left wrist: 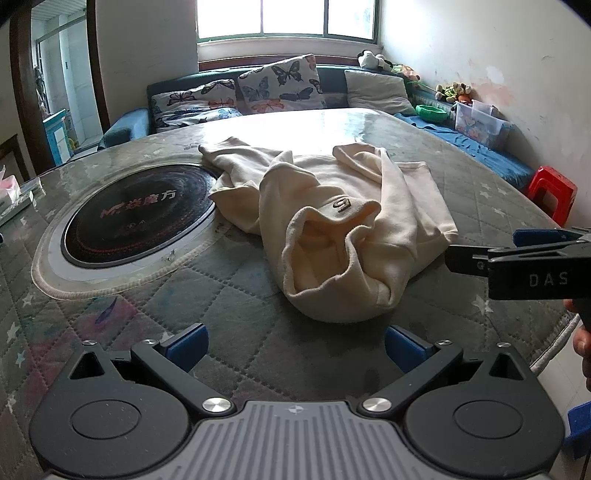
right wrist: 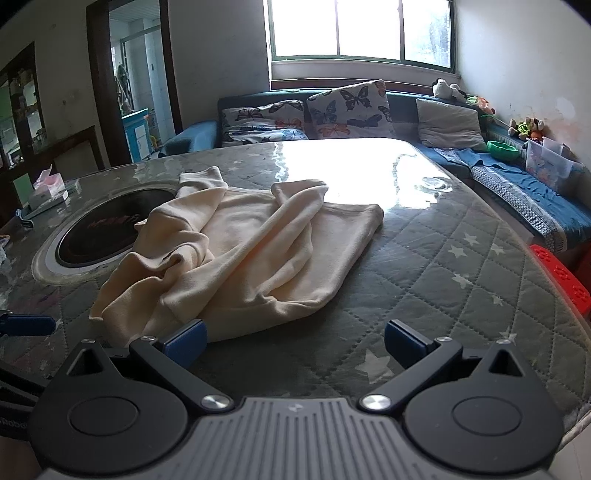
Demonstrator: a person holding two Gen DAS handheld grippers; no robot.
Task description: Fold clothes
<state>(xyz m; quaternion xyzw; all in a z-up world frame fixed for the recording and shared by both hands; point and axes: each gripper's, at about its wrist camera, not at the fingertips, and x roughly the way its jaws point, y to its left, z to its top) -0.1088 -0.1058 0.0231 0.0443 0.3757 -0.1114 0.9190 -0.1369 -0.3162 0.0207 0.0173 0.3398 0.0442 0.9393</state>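
A round worktop (left wrist: 229, 295) is covered by a grey quilted cloth with pale stars under a clear sheet, and a black round hob (left wrist: 136, 214) is set into it on the left. A cream sweatshirt (left wrist: 332, 221) is laid crumpled near the middle of the worktop, one edge touching the hob rim. Behind, a blue sofa (right wrist: 517, 192) with butterfly cushions (right wrist: 351, 107) is placed under a bright window (right wrist: 362, 29), and a red stool (left wrist: 552, 194) is seen at the right. The left hand-held gripper (left wrist: 295, 347) is held released above the cloth, just short of the sweatshirt's open neck. The right hand-held gripper (right wrist: 295, 343) is likewise spread wide, its left pad just beside the hem. Only in the left wrist view is the dark mark on the chest (left wrist: 341, 204) shown; only in the right wrist view is a tissue box (right wrist: 48, 192) made out clearly, beside the doorway (right wrist: 136, 74).
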